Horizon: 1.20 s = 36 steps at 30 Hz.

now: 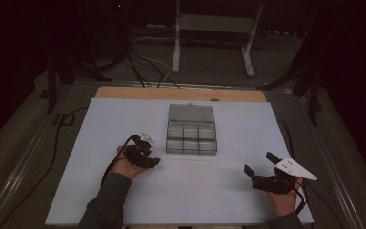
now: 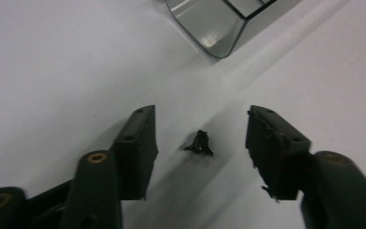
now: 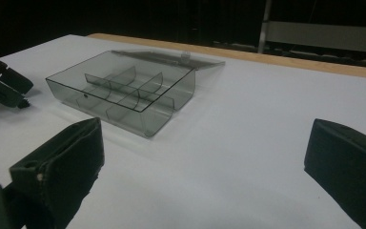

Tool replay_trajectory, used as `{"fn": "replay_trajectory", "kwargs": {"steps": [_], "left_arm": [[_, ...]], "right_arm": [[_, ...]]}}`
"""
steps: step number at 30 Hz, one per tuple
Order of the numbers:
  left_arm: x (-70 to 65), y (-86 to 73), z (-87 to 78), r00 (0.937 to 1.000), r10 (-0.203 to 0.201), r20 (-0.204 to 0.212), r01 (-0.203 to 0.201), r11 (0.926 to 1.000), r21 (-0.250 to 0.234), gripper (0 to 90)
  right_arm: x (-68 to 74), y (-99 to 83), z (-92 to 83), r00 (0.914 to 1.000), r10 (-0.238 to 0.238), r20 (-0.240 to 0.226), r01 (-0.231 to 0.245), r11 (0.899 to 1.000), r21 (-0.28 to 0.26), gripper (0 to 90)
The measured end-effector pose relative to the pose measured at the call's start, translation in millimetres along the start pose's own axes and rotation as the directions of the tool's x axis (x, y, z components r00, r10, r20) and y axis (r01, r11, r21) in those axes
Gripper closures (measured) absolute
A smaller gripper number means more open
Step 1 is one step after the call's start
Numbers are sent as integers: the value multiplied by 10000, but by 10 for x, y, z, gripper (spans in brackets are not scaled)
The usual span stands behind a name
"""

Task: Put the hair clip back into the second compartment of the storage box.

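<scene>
While the left tongs (image 2: 200, 138) hang low over the desk (image 1: 100, 143), their jaws stand partly apart with a small black bit (image 2: 199, 143) lying on the white top between them; neither pad touches it. That bit lies near the front left corner of the clear box (image 1: 191, 130), whose rounded corner shows at the top of the left gripper view. From above, the left tongs (image 1: 147, 155) sit just left of the box, near the middle of the desk. Toward the front right corner, the right tongs (image 1: 259, 164) hold nothing, their jaws spread wide. Open, with its lid laid back toward the far edge, the box shows six compartments.
</scene>
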<state>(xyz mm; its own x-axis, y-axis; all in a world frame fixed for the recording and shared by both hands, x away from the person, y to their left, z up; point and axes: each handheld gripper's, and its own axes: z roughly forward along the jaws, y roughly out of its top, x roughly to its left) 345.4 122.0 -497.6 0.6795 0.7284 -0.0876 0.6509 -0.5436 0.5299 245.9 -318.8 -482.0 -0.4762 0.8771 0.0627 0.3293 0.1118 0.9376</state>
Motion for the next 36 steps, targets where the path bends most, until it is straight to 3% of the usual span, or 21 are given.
{"fn": "replay_trajectory", "kwargs": {"steps": [6,11,15,22,36], "left_arm": [[-11,3,37,9998,193,11,-193,9991,387,624],[-2,2,45,9997,207,-95,-201,9982,558,711],[-22,11,47,9985,446,-315,-422,9965,727,767],[-33,7,46,9970,683,-371,-655,9952,725,779],[-35,17,31,9981,604,-150,-596,9970,493,779]], "right_arm": [[-1,-1,2,10000,29,-10,-29,10000,6,0],[-5,-1,1,10000,52,-23,-52,10000,0,0],[-11,-3,3,10000,63,-15,-63,10000,9,0],[-11,-3,2,9999,101,-2,-101,9999,12,0],[-29,-4,-6,9998,199,9,-199,9998,-16,0]]}}
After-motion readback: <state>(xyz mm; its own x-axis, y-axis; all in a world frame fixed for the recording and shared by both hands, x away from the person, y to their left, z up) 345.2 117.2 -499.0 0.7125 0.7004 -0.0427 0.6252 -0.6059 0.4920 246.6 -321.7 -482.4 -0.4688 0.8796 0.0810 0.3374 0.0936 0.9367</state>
